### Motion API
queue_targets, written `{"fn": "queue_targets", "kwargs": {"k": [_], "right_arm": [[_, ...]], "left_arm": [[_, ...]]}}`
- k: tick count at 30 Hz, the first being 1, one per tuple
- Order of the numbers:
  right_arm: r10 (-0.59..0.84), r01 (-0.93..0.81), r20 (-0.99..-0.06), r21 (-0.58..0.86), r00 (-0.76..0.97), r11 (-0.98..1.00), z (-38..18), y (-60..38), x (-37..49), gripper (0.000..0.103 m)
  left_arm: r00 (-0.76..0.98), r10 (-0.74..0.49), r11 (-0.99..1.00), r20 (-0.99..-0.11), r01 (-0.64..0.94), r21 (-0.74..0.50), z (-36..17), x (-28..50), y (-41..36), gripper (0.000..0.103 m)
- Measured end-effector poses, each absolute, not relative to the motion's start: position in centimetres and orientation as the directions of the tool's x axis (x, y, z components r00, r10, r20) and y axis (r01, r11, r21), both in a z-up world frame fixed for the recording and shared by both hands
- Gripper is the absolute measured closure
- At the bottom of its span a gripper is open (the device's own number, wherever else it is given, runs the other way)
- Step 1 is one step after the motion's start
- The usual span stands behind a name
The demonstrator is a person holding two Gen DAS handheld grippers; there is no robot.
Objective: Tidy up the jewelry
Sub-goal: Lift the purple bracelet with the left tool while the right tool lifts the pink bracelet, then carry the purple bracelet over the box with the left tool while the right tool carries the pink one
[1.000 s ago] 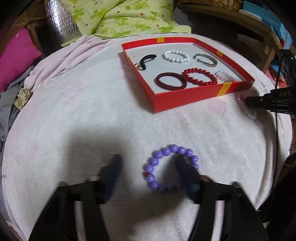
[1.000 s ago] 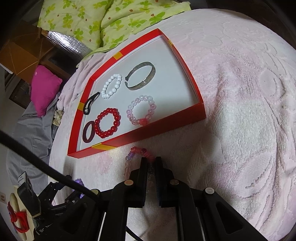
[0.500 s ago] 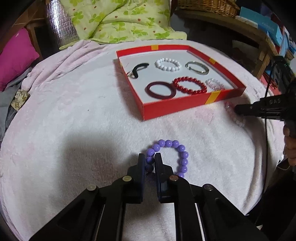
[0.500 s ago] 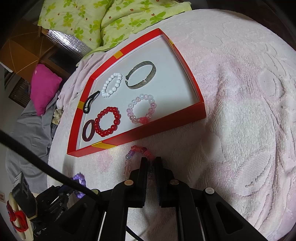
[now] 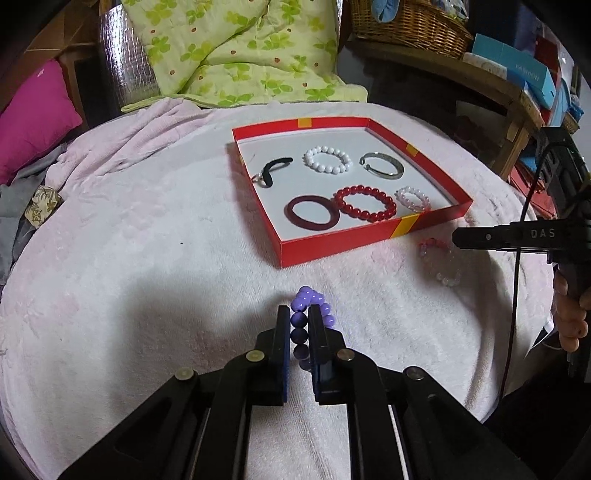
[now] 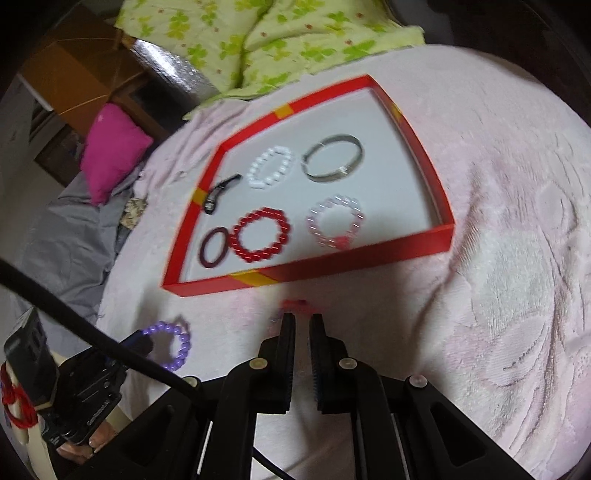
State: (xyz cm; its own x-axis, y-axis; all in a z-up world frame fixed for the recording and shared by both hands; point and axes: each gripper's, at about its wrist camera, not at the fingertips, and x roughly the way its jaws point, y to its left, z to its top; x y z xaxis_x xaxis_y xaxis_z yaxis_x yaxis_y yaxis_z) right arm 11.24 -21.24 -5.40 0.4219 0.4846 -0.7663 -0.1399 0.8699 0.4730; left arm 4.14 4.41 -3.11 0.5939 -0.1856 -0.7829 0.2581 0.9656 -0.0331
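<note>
My left gripper (image 5: 298,311) is shut on a purple bead bracelet (image 5: 308,301), which stands on edge between the pads just above the pink blanket. In the right wrist view the purple bracelet (image 6: 175,343) hangs from the left gripper (image 6: 142,341). My right gripper (image 6: 302,319) is shut on a pink-and-clear bead bracelet (image 6: 295,304), blurred and mostly hidden by the fingers. In the left wrist view that bracelet (image 5: 441,264) dangles from the right gripper (image 5: 458,236). The red tray (image 5: 332,243) holds a hair clip, a silver bangle and several bracelets.
A pale pink blanket (image 5: 147,258) covers the round surface. Behind it lie a green floral quilt (image 5: 240,55) and a magenta pillow (image 5: 33,110). A wicker basket (image 5: 406,22) and blue boxes (image 5: 517,66) sit on a wooden shelf at right. A person's hand (image 5: 569,317) grips the right tool.
My left gripper closed on the purple bracelet and lifted it off the blanket. The right gripper rose and rolled with the pink bracelet, so the tray now looks closer and more level.
</note>
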Motion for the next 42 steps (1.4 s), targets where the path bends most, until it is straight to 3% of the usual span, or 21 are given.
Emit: {"fn": "queue_targets", "kwargs": {"k": [9,12,15,19,21,23,29,42], "right_arm": [[0.456,-0.107,-0.772,0.459,0.442,0.882,-4.8,-22.2,10.9,0.093],[0.436,-0.096,-0.788,0.440,0.435,0.893,-5.0,-22.5,11.0,0.070],[0.430,-0.117,-0.793,0.424,0.431,0.898,-5.3,-21.9,10.9,0.067],[0.412,-0.143,-0.811,0.389,0.415,0.910,-5.9,-20.4,11.1,0.067],[0.378,-0.156,-0.842,0.344,0.385,0.926,-6.7,-19.3,11.3,0.076],[0.300,-0.176,-0.861,0.249,0.410,0.953,-6.8,-18.4,11.1,0.094],[0.294,-0.187,-0.842,0.233,0.453,0.954,-5.9,-18.8,10.7,0.095],[0.556,-0.242,-0.689,0.505,0.465,0.828,-3.3,-20.3,9.7,0.095]], "left_arm": [[0.600,-0.187,0.969,-0.778,0.244,-0.045,-2.8,4.0,5.1,0.093],[0.600,-0.182,0.970,-0.779,0.238,-0.044,-2.8,4.1,5.3,0.093],[0.601,-0.175,0.972,-0.780,0.230,-0.041,-2.8,4.1,5.4,0.093],[0.602,-0.172,0.973,-0.780,0.228,-0.038,-2.8,4.0,5.5,0.093],[0.604,-0.168,0.974,-0.779,0.226,-0.034,-2.8,4.0,5.6,0.093],[0.604,-0.165,0.975,-0.779,0.219,-0.037,-2.8,4.0,5.8,0.093],[0.623,-0.172,0.977,-0.763,0.208,-0.051,-2.4,3.8,6.4,0.093],[0.708,-0.266,0.955,-0.654,0.287,-0.078,0.2,3.1,4.9,0.093]]}}
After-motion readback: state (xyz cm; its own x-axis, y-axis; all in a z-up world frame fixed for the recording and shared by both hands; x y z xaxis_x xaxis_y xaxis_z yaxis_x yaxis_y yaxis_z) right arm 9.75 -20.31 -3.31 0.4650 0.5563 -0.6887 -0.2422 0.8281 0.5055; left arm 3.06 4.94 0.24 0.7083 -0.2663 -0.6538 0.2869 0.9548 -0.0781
